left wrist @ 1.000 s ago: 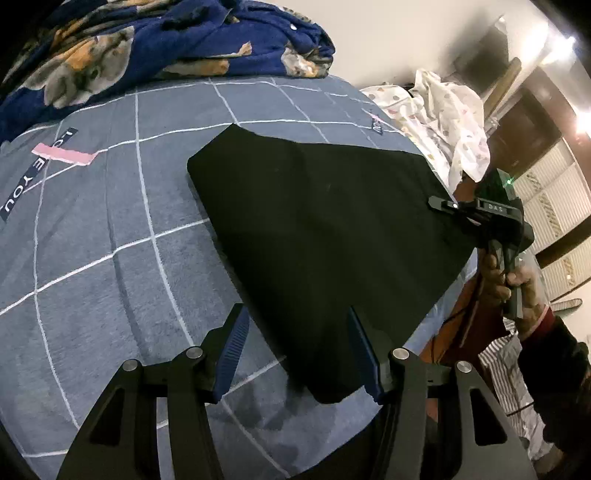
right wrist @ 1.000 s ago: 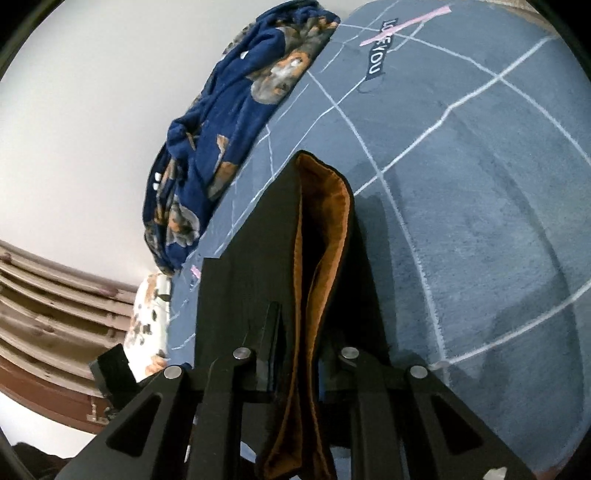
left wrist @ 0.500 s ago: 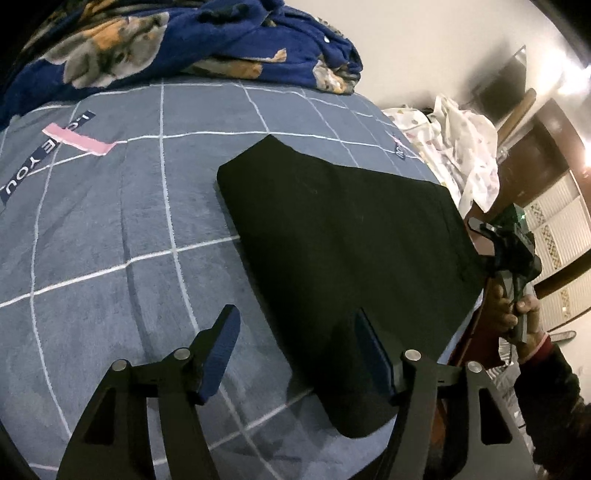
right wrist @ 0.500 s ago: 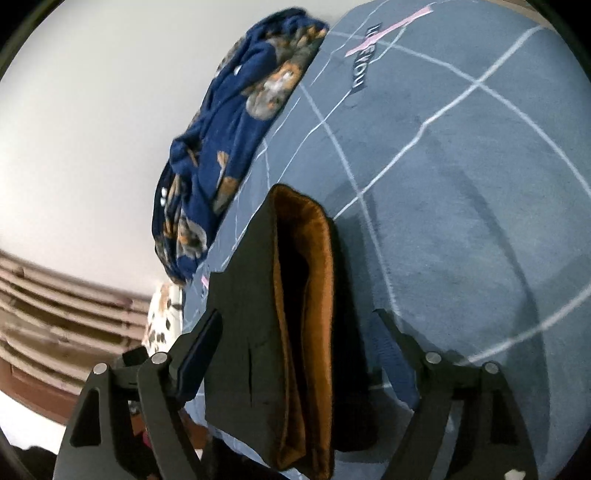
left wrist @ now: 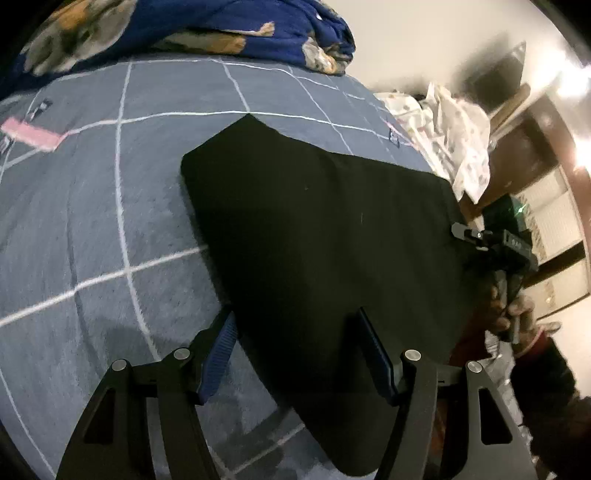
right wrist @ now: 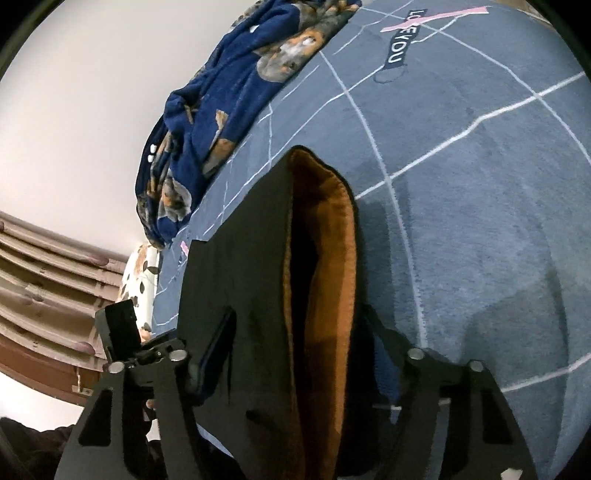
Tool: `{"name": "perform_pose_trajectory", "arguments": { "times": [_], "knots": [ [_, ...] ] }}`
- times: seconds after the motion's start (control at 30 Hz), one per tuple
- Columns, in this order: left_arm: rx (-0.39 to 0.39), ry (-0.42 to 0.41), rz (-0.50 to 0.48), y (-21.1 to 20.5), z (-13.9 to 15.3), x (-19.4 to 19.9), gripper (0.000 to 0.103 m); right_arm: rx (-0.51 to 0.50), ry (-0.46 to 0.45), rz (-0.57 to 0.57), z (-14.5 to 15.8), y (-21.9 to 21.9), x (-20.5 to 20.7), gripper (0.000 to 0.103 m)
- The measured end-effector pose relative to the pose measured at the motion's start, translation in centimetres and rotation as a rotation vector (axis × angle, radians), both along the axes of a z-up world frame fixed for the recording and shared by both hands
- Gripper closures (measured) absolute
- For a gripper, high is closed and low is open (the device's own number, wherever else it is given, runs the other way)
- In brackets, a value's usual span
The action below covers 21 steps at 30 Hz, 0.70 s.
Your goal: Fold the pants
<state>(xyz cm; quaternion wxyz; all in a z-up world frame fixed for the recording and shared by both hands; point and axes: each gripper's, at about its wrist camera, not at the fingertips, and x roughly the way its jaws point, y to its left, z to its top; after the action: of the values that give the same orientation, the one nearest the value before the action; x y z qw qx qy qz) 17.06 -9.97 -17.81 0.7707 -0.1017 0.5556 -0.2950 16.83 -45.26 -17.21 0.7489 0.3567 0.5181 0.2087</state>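
Observation:
Black folded pants (left wrist: 325,236) lie flat on the blue-grey checked bedspread (left wrist: 92,221). My left gripper (left wrist: 297,354) is open over their near end, its left pad at the cloth's edge and its right pad above the cloth. In the right wrist view the pants' waist end (right wrist: 251,258) shows an orange lining (right wrist: 328,258). My right gripper (right wrist: 295,350) straddles that thick end. Its jaws are closing with the pants between them, and the right finger is partly hidden behind the cloth. A hand holds the right gripper (left wrist: 495,243) at the pants' far right end.
A dark blue blanket with animal prints (left wrist: 192,29) is heaped at the bed's far side. A white spotted cloth (left wrist: 454,125) lies by the bed's corner. A pink strip (left wrist: 29,133) is sewn on the bedspread. Dark wooden furniture (left wrist: 524,147) stands past the bed's edge.
The right gripper let go of the pants' waist end, opened wide around it, then narrowed somewhat. The left gripper moved forward and lower over the pants' near end.

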Motion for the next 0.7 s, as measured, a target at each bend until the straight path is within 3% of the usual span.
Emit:
{"name": "perform_pose_trajectory", "arguments": {
  "times": [0.13, 0.2, 0.3, 0.4, 0.6, 0.7],
  "knots": [
    [0.066, -0.036, -0.027, -1.4, 0.3, -0.3, 0.038, 0.023, 0.019, -0.025, -0.4, -0.9, -0.5, 0.056],
    [0.079, -0.047, -0.031, -1.5, 0.3, -0.4, 0.035, 0.040, 0.019, -0.093, 0.1, -2.0, -1.4, 0.053],
    [0.073, -0.041, -0.031, -1.4, 0.2, -0.4, 0.033, 0.076, -0.067, -0.215, 1.9, -4.1, -4.5, 0.053],
    [0.059, -0.030, -0.019, -1.2, 0.1, -0.3, 0.032, 0.239, -0.148, -0.311, 3.5, -6.1, -9.6, 0.053],
    [0.061, -0.048, -0.017, -1.4, 0.1, -0.6, 0.029, 0.404, -0.151, -0.316, 3.5, -3.7, -15.2, 0.052],
    [0.068, -0.050, -0.012, -1.7, 0.1, -0.6, 0.027, 0.387, -0.118, -0.299, 2.8, -2.1, -14.9, 0.051]
  ]
}}
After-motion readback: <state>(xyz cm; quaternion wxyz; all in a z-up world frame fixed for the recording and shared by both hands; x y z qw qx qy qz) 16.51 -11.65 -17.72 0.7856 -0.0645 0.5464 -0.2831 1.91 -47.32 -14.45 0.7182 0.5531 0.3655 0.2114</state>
